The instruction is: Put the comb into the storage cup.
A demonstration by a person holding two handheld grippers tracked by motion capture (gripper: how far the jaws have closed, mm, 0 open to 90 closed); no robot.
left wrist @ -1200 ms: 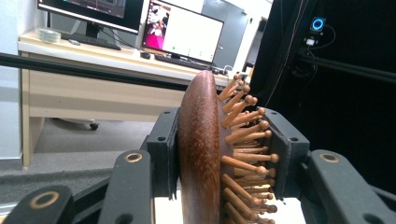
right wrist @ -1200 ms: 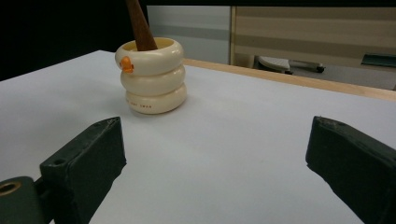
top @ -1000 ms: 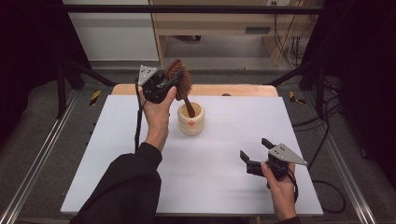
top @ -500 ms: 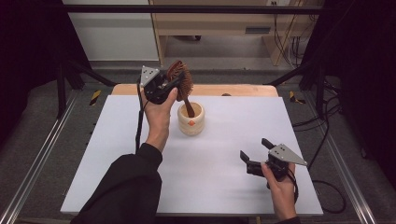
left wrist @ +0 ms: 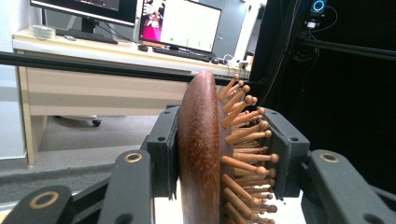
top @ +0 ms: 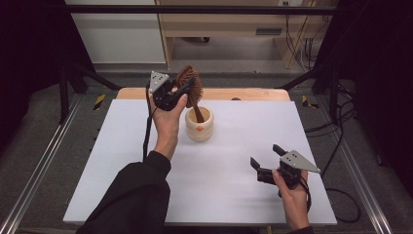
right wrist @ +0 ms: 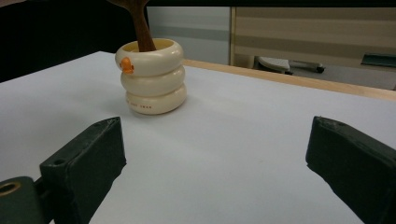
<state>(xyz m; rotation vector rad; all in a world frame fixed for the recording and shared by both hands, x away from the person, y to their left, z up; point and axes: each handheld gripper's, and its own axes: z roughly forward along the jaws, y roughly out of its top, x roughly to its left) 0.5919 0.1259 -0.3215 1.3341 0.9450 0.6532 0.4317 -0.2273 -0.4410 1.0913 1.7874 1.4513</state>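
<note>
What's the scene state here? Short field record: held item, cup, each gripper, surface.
held item: wooden hairbrush, head clamped between the left gripper's jaws, one pad on its smooth back, the other on the bristle tips
brush handle: down inside the cream cup
cup: upright on the white table, three stacked rings, small orange mark on the side
left gripper: shut on the brush head, raised above the cup
right gripper: jaws wide apart, nothing between them, near the table's right front

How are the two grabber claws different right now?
The left gripper is shut on the wooden hairbrush; the right gripper stands open, holding nothing. The left gripper is raised above the cream cup; the right gripper sits low over the white table. Both have black jaws.
</note>
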